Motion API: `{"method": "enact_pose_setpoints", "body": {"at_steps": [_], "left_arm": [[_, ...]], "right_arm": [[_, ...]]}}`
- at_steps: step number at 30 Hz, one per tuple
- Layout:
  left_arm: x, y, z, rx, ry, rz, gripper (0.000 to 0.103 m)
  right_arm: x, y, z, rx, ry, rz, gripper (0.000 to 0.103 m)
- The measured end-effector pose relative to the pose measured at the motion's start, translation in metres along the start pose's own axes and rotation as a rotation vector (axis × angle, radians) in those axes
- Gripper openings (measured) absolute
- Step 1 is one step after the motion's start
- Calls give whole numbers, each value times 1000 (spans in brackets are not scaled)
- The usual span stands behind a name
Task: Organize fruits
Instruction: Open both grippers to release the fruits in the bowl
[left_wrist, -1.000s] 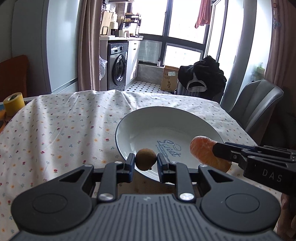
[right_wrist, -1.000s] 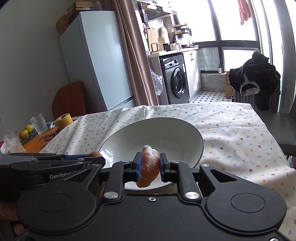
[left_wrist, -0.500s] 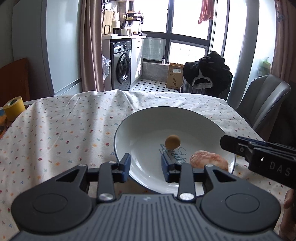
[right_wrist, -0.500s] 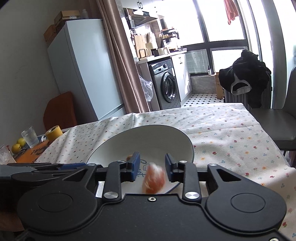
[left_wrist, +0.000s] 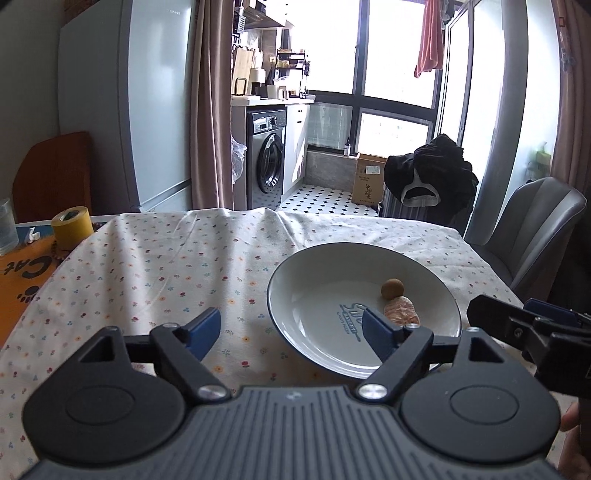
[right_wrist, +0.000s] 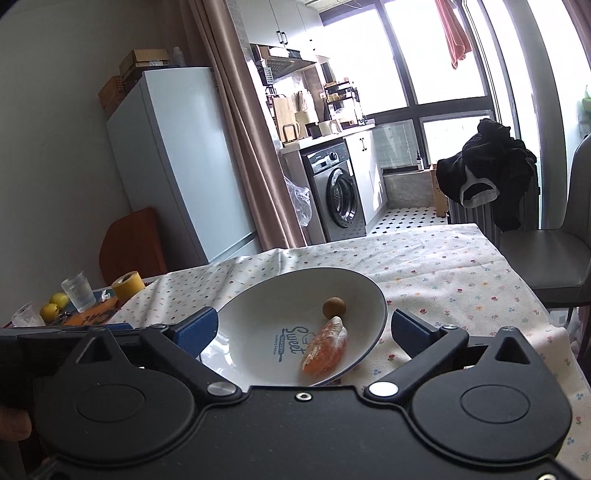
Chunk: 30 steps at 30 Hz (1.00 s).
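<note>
Both fruits in plate (right_wrist: 369, 295): peeled orange segment (right_wrist: 325, 350) at twelve o'clock of right tongs (right_wrist: 303, 332), long axis one-to-seven; both tongs apart, empty.

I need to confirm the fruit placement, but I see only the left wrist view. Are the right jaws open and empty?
Observer: Yes. The right wrist view shows the right gripper with its jaws wide apart and nothing between them.
Operator: My own jaw hides part of the orange piece. Is all of it inside the plate?
Observer: Yes. The whole piece lies inside, close to the near rim and right beside the small brown fruit.
Operator: Is any fruit outside the plate?
Observer: Two yellow fruits lie next to a glass at the far left of the table. Your view cuts them off.
</note>
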<state>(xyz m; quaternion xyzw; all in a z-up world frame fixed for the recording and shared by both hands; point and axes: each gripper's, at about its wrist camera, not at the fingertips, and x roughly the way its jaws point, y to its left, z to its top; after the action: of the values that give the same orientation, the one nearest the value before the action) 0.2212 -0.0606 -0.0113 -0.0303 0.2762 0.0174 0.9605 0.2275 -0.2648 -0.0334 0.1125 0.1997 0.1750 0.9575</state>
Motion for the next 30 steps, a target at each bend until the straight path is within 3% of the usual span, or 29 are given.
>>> {"method": "enact_pose_setpoints", "body": {"at_steps": [12, 30], "left_arm": [[-42, 4, -3, 6, -53, -23, 90], [-106, 22, -21, -45, -60, -66, 91]], "right_arm": [[-29, 12, -4, -53, -47, -25, 103], [-70, 22, -10, -66, 27, 58, 103]]}}
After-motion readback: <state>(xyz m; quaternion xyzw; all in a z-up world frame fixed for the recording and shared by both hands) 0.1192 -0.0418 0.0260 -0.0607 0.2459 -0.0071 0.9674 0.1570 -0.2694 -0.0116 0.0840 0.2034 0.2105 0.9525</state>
